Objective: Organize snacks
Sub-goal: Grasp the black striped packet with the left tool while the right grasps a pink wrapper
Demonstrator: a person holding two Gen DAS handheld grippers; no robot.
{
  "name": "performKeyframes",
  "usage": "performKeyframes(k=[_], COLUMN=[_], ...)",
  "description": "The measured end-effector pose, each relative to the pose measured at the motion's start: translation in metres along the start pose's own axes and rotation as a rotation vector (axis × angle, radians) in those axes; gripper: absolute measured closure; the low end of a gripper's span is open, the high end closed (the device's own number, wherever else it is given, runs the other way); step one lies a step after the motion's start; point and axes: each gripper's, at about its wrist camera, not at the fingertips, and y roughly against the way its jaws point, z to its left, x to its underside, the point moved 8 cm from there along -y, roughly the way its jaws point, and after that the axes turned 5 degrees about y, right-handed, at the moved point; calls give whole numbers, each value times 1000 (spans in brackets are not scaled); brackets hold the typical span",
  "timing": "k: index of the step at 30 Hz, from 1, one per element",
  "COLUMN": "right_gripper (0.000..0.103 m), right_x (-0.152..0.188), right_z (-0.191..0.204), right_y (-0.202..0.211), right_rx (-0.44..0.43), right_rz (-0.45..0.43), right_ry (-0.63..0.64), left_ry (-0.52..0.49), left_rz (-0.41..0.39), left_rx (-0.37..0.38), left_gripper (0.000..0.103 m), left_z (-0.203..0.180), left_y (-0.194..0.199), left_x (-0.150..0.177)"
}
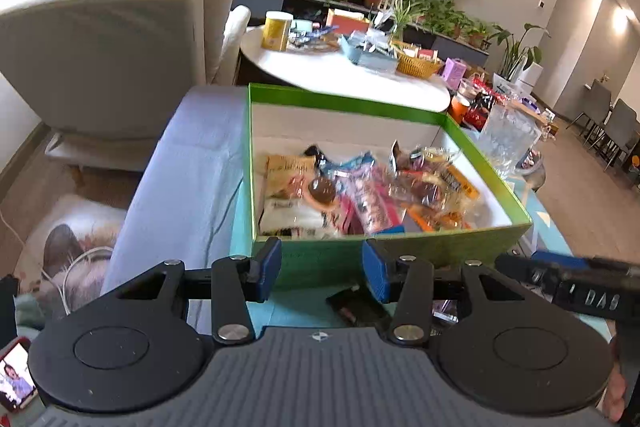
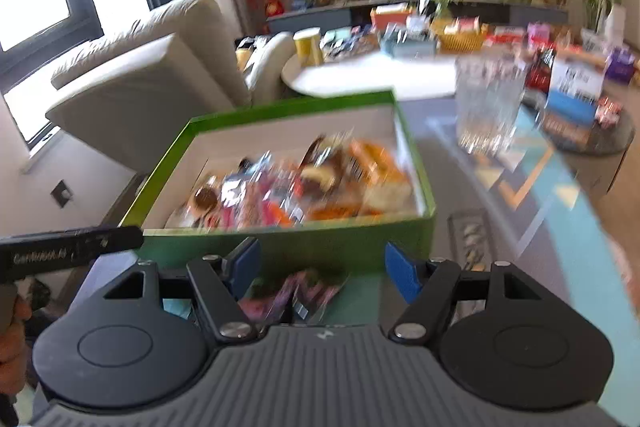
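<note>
A green box (image 1: 400, 255) with white inside walls holds several wrapped snacks (image 1: 360, 195). It also shows in the right wrist view (image 2: 288, 247), blurred, with its snacks (image 2: 304, 187). My left gripper (image 1: 322, 273) is open and empty, just short of the box's near wall. A dark snack packet (image 1: 356, 307) lies on the mat below it. My right gripper (image 2: 320, 269) is open and empty, above a pink and purple snack packet (image 2: 296, 295) that lies in front of the box. The right gripper (image 1: 576, 283) shows at the right edge of the left wrist view.
A clear glass vase (image 1: 508, 139) stands right of the box, also in the right wrist view (image 2: 488, 103). A white round table (image 1: 344, 75) with snacks, a yellow can (image 1: 276, 31) and a basket (image 1: 416, 63) stands behind. A beige armchair (image 1: 104, 43) is at the left.
</note>
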Motion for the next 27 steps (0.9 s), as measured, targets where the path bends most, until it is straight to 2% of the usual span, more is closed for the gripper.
performKeyframes(k=[3,7,11,17,23,26,27], right_gripper=[55,55,55,55,55,55,55], right_x=[17,29,32,36,43,46,46], right_z=[7,13,18,22,23,25,26], right_y=[-9,-18,-18,-18,-21,-21,-22], right_rx=[-24,-6,-12,20,-17,-19,-14], right_rz=[58,99,101,66,94,99,99], right_ry=[4,44,98,205,215,218,219], left_ry=[-4,-40,-63,-3,-9,-47,-60], left_rz=[49,109,155,212,208,195,189], left_rx=[15,27,36,10,11,9,12], left_gripper=[60,60,60,60,53,55,60], left_z=[-2,-16,-28,-26,-32,-36,-36], left_y=[-6,-20,-35,-53,-62,-64,-63], left_x=[12,28,38,44,43,44,45])
